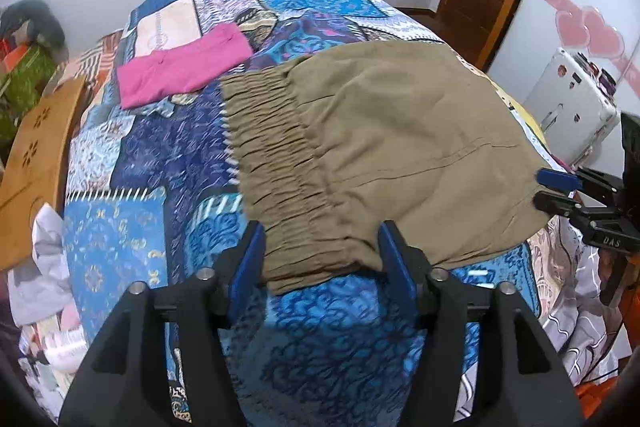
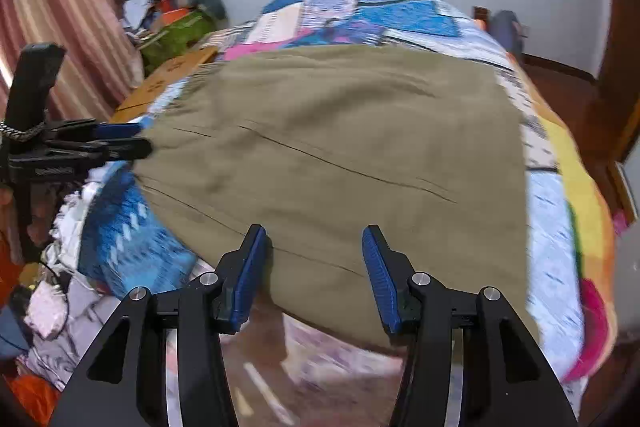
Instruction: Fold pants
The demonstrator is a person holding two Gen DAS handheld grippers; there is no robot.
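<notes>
Olive-khaki cloth fills the left wrist view: the pants (image 1: 384, 155) lie spread flat on the bed (image 1: 120, 239), which is covered with a blue patchwork quilt. Their gathered elastic waistband (image 1: 272, 163) runs down the left side of the garment toward the camera. The left tool (image 1: 322, 251) has its blue-padded fingers spread wide, and nothing is clamped between them. The near corner of the waistband lies in the gap between the two pads; whether either pad touches the cloth cannot be told. At the right edge of this view the right tool (image 1: 556, 193) appears side-on at the far edge of the pants, its fingers close together in profile. A folded pink garment (image 1: 184, 71) rests on the quilt beyond the waistband, apart from the pants. A silver case (image 1: 576, 107) stands off the bed to the right; its contents are not visible.

From the right wrist view, the pants (image 2: 332, 147) stretch across the bed (image 2: 560, 187) ahead, slightly blurred. The right tool (image 2: 314, 259) is wide open and grips nothing; the near hem of the pants lies between and just beneath its pads. The left tool (image 2: 136, 141) shows at the left, at the side edge of the cloth. A cardboard box (image 2: 168, 83) sits beside the bed at the left.
</notes>
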